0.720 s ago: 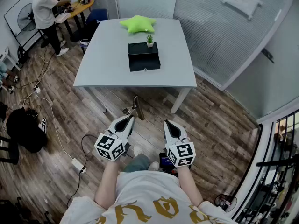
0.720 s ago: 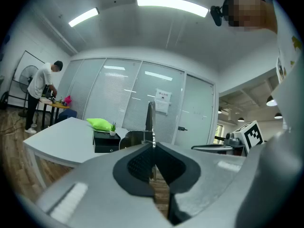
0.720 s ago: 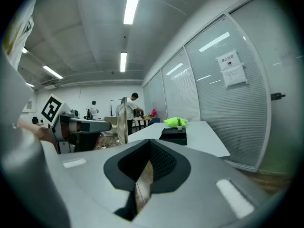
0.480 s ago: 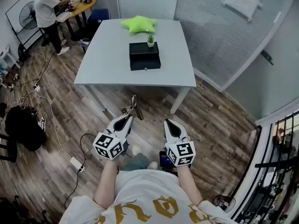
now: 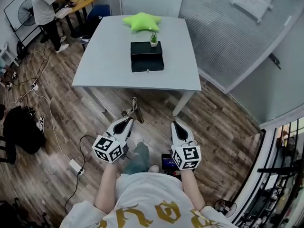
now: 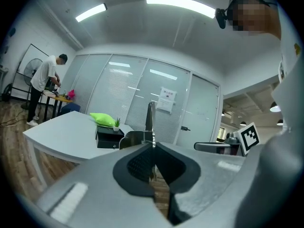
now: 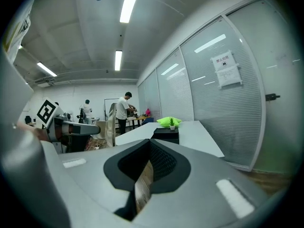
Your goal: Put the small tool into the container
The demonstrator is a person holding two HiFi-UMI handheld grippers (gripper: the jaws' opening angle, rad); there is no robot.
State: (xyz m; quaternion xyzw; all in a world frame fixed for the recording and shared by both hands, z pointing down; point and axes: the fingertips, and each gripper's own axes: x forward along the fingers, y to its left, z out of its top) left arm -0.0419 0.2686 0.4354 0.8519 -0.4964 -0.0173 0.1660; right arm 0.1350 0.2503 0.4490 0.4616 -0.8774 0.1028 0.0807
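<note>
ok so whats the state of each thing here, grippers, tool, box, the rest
left gripper: shut on the small tool
small tool: held, sticking out past the jaws, short of the table
right gripper: shut, nothing between its jaws
black container: looks closed, on the table
small plant: upright on the container
green star cushion: lying on the table

The table (image 5: 104,65) lies bare beside the black box (image 5: 147,60); a plant (image 5: 153,38) stands at its rear.

Cannot name the small tool (image 6: 151,120) by kind: lower end buried between the closed jaws of the left hand-held gripper (image 6: 152,145). Cannot see inside the black container (image 5: 147,56) far ahead on the counter (image 5: 109,51), nor read its tiny front fitting (image 5: 148,70).
</note>
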